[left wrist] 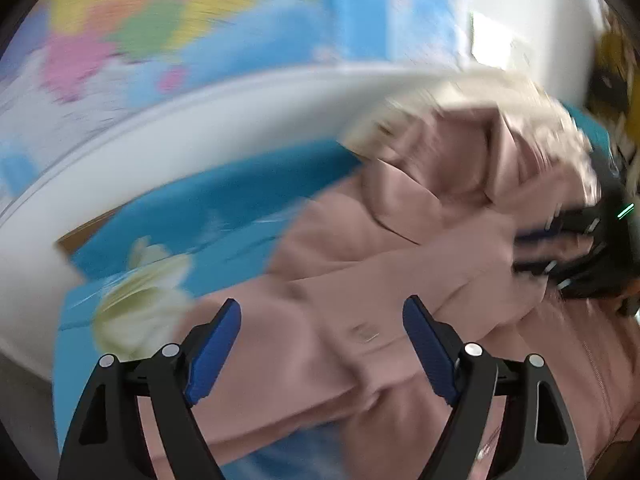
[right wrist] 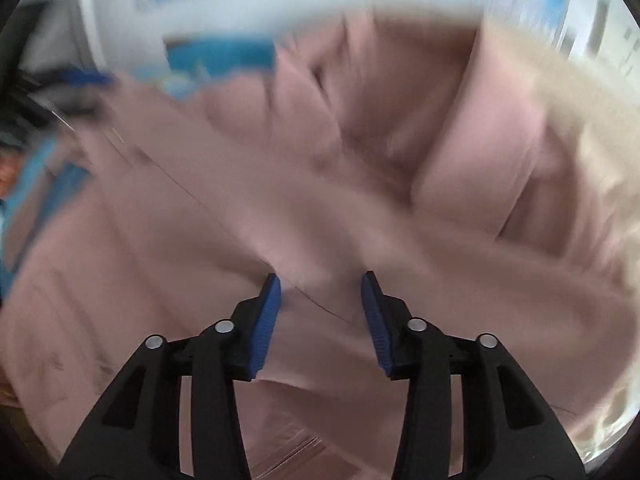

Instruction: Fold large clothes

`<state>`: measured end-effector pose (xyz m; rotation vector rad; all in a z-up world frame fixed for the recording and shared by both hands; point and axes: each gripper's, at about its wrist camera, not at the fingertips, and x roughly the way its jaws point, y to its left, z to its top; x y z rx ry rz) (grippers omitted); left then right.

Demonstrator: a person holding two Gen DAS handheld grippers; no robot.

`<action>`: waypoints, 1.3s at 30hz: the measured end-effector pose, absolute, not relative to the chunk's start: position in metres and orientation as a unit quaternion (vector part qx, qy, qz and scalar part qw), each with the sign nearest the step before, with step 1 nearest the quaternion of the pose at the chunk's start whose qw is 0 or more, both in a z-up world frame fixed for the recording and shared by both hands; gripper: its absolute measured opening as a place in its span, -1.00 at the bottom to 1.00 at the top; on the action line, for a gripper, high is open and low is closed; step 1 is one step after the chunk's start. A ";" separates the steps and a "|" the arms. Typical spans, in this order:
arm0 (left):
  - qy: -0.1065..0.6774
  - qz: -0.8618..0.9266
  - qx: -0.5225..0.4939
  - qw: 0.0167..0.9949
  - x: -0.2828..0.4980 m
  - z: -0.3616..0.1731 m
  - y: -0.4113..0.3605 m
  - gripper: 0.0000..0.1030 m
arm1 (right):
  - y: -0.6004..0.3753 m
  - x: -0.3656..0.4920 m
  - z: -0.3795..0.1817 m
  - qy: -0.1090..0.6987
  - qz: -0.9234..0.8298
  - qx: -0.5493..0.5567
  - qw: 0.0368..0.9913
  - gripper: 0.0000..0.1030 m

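Note:
A large dusty-pink coat with a cream fur-trimmed hood lies crumpled on a blue sheet. My left gripper hovers over a sleeve of the coat, its blue pads wide apart with nothing between them. At the right edge of this view my right gripper reaches onto the coat, blurred. In the right wrist view the coat fills the picture. The right gripper stands partly open just above a seam, and its pads do not press the cloth. The fur trim runs down the right side.
A white curved rail borders the blue sheet, with a colourful world map on the wall behind. The sheet carries a pale yellow print. A blurred blue-padded left gripper shows at the upper left of the right wrist view.

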<state>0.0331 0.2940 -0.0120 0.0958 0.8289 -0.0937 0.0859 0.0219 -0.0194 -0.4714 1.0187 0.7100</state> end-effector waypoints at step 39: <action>0.318 0.045 -0.222 0.921 -0.143 -0.008 0.490 0.79 | 0.292 -0.061 0.050 0.432 0.673 -0.072 0.596 -0.92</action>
